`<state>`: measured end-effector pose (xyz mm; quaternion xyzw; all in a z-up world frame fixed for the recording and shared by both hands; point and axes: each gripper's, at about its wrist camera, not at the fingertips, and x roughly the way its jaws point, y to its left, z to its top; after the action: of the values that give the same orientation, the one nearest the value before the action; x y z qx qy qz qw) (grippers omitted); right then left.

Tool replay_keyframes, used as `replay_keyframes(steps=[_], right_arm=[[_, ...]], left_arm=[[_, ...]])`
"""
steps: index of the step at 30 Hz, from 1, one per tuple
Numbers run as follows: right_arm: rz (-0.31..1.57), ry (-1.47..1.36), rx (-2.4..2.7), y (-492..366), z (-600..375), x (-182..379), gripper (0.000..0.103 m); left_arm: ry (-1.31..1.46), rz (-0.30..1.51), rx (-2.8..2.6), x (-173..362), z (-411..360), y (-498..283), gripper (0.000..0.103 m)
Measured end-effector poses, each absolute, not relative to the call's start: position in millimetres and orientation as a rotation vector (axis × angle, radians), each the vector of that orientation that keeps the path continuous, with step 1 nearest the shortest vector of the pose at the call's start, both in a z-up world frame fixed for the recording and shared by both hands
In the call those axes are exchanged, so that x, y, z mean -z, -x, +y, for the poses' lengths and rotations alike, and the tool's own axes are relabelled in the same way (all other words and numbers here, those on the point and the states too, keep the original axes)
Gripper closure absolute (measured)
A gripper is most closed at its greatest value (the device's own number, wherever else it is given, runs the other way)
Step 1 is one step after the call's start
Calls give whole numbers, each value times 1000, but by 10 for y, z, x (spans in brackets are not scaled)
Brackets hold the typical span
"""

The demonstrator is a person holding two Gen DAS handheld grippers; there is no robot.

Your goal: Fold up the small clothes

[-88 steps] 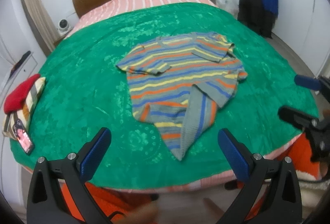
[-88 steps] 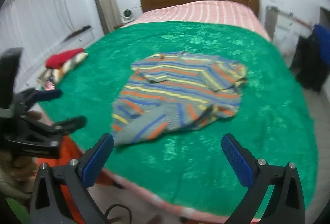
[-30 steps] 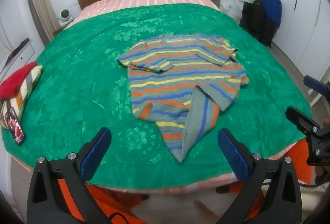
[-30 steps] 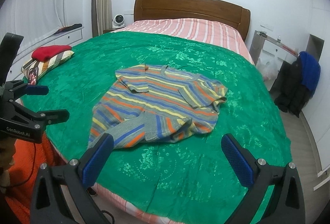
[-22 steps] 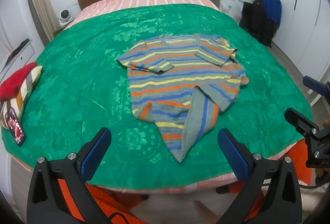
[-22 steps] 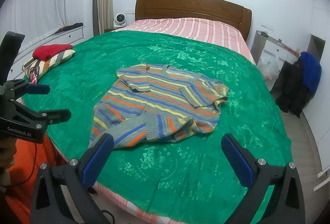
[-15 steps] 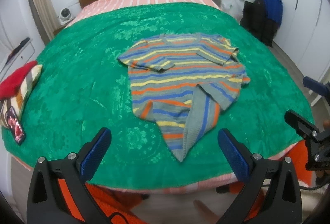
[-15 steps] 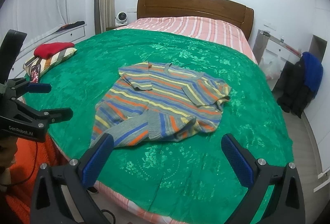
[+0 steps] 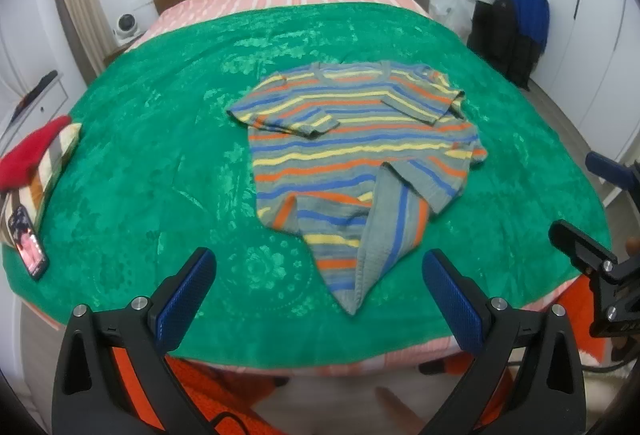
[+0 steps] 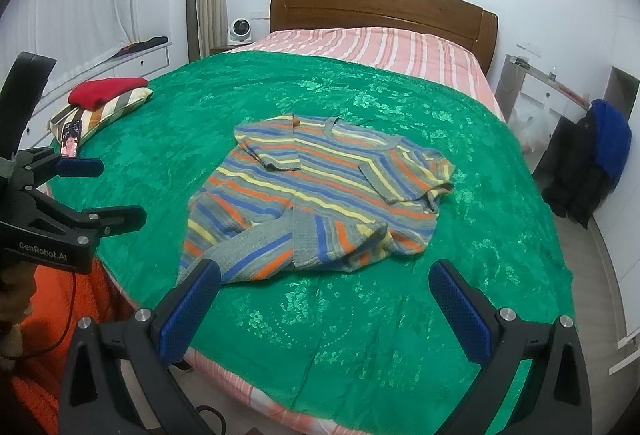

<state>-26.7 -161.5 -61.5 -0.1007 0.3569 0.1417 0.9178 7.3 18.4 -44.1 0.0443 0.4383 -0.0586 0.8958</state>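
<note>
Striped sweater (image 9: pixel 360 155) lay mid-blanket (image 9: pixel 160 163), rumpled hem trailing toward the foot edge. Soft, limp knit, probably light; likely to sag and stretch if lifted. Best pinched at the hem corners or shoulders. Left gripper (image 9: pixel 318 295) and right gripper (image 10: pixel 324 307) both spread wide, empty, short of the foot edge.

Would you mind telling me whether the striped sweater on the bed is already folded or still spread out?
Partly folded: the striped sweater lies flat on the green blanket with both sleeves tucked across its front.
</note>
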Motion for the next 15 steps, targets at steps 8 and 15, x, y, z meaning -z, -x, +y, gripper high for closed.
replay_keyframes(steps=[8,15], right_arm=[[723,232,-291,170,-1637,660,0],[704,394,-279,-897,-1779,828,1]], left_arm=[[-74,909,99,473,302,-91,0],[-25,936,66,564,442,-133,0]])
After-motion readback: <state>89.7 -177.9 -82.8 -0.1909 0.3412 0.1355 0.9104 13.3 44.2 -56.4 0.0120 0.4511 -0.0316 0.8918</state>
